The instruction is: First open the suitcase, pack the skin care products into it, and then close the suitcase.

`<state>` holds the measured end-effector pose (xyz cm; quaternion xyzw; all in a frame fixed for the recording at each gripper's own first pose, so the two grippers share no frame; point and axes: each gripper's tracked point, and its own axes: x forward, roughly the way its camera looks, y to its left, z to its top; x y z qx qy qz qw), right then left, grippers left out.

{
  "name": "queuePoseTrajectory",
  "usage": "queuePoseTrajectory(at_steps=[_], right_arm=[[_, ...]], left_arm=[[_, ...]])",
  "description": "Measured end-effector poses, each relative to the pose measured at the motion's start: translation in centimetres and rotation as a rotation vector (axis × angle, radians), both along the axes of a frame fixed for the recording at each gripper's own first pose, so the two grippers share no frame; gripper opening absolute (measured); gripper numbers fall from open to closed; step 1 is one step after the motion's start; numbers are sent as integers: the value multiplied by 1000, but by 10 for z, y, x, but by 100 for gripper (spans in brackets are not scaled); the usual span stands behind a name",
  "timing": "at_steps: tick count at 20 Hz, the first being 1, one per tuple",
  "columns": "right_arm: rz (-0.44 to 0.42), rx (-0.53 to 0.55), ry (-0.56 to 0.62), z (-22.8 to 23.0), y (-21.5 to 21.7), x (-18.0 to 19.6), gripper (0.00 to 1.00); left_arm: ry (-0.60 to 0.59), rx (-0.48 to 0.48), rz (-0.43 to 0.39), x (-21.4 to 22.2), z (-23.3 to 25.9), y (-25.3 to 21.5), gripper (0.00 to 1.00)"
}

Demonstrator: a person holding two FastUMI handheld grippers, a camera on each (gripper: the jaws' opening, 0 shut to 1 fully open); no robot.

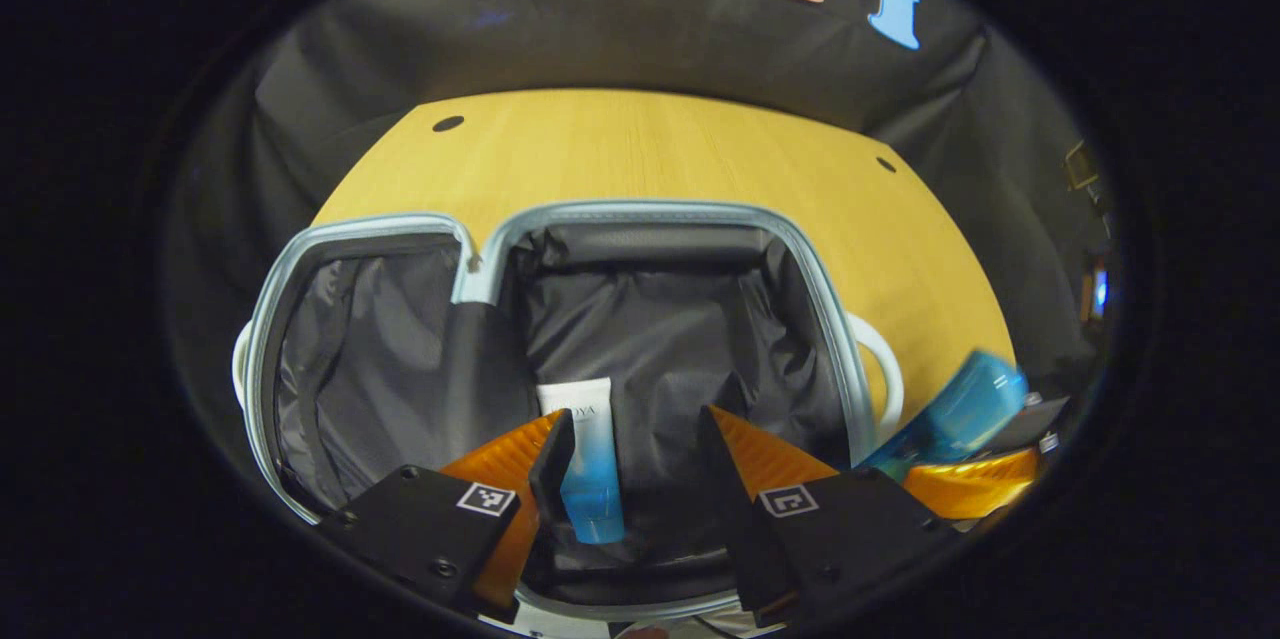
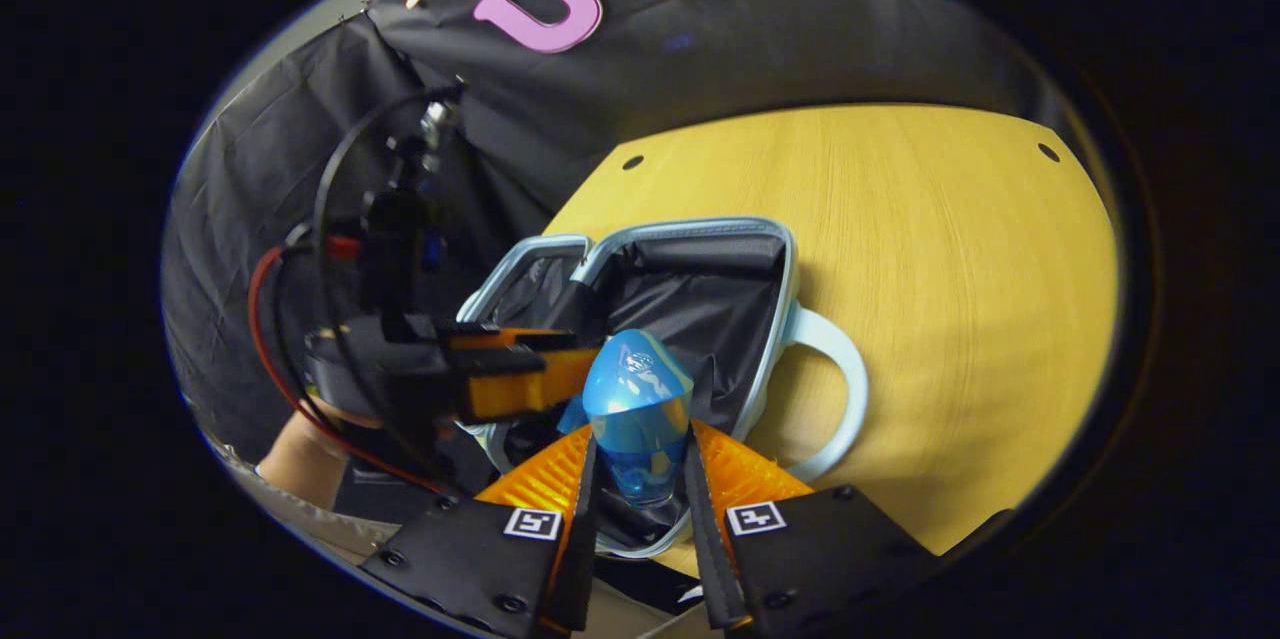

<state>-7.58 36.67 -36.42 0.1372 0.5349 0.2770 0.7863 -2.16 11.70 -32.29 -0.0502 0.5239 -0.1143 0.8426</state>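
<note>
Now the right claw is gripping a translucent blue bottle above the open, pale-blue-rimmed suitcase with grey lining on the wooden counter. Left claw is hanging wide open over a white-and-blue tube lying inside.

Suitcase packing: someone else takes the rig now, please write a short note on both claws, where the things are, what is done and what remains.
Left claw: open, over the open suitcase, holding nothing.
Right claw: shut on the blue bottle, held above the suitcase's near edge.
The white and blue tube already lies inside, on the dark lining.
Done: suitcase opened, tube packed.
Left: put the blue bottle in, then close the suitcase. The table looks bare of other products, though part of it is out of view.
</note>
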Motion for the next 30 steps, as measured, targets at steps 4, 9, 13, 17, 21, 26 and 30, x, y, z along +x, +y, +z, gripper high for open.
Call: queuePoseTrajectory(at_steps=[4,9,13,17,21,26,30], right_arm=[[-1,-53,43,-24,14,-6,46],[-38,-106,37,-34,22,3,42],[-94,-74,16,-25,34,15,46],[-135,-52,-72,-6,41,36,97],[-161,-55,-127,7,42,48,98],[-211,-86,-147,8,33,58,98],[-244,-114,-177,12,22,65,98]], left_arm=[[-44,-13,93,13,14,53,74],[-27,-14,234,5,10,131,80],[-49,-1,312,4,14,184,75],[-70,28,396,1,17,241,80],[-72,48,470,-3,12,291,75],[-71,71,557,2,2,349,80],[-29,61,613,7,-24,382,75]])
